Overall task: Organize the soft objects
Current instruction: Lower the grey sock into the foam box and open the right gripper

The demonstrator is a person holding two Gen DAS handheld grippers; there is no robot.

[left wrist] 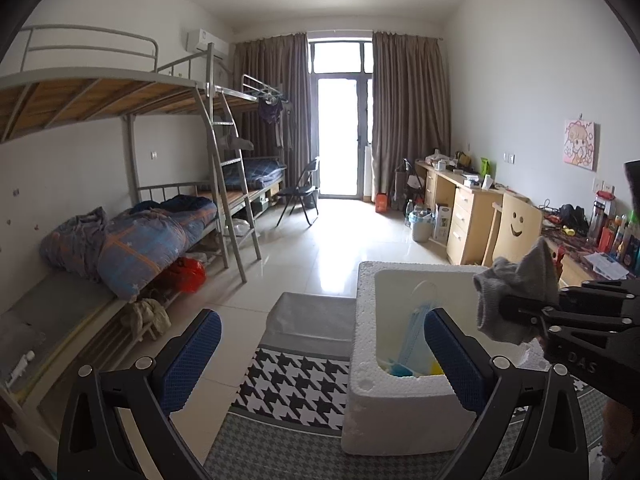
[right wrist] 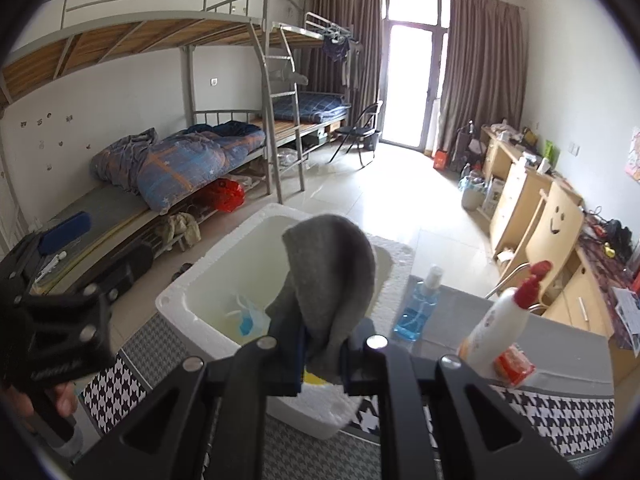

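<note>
Above the foam box (right wrist: 208,280), the right gripper (right wrist: 320,354) is pinching a grey sock (right wrist: 332,272) drooping boxward; left gripper (left wrist: 320,356) is gaping, empty

Blue spray bottle (right wrist: 418,308), bunk beds (right wrist: 168,92)

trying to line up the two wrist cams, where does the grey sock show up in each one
Left wrist view: the grey sock is at right of middle, pinched in the right gripper that reaches in from the right edge, over the white foam box.
Right wrist view: the sock hangs in the centre, clamped between that gripper's pads.
Shared landmark: the foam box, below the sock in both views.
</note>
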